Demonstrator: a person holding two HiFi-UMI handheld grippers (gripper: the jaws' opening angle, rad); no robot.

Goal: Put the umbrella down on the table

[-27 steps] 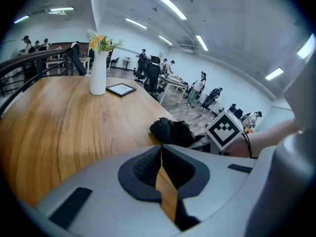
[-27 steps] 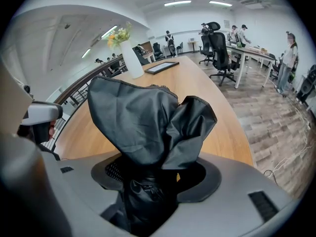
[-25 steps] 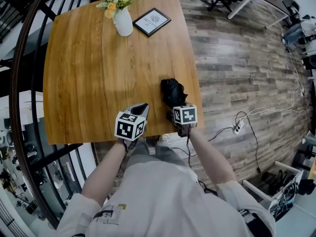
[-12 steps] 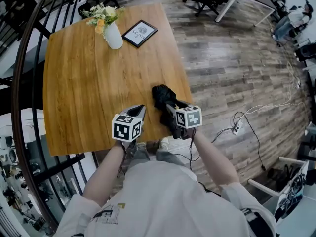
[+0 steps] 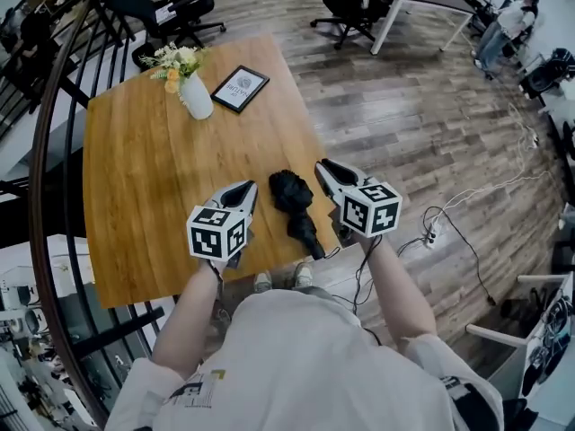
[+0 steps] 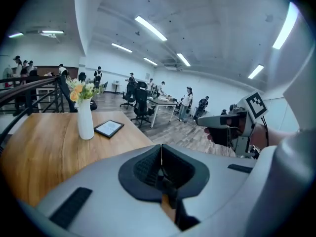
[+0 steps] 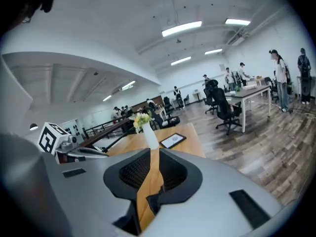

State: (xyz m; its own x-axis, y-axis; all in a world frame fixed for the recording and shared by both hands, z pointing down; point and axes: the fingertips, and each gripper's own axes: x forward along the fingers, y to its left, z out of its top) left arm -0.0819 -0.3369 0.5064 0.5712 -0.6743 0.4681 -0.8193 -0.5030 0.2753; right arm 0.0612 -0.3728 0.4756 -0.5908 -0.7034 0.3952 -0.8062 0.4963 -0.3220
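Placement: the vase [image 5: 196,100] of flowers [image 5: 177,60] is standing near the far edge of the tabletop [image 5: 135,196], with the framed card [image 5: 239,89] lying just beside it toward the far right corner; both are sitting well apart from the work, judged as kept clear of it; the left tongs [image 5: 244,189] are hovering above the near edge, jaws pressed together and gripping nothing; the umbrella [image 5: 289,196], black and folded, is lying flat on the tabletop by the near edge, toward the near right corner, its narrower end pointing at that edge, with neither tool touching it, so the set-down is judged done; the right tongs [image 5: 326,167] are hanging just right of it, jaws closing to a narrow gap with nothing between them.

Writing: the framed card is showing print too small to read; the cubes [image 5: 217,232] are bearing only black-and-white square markers; no brand is showing on the umbrella.
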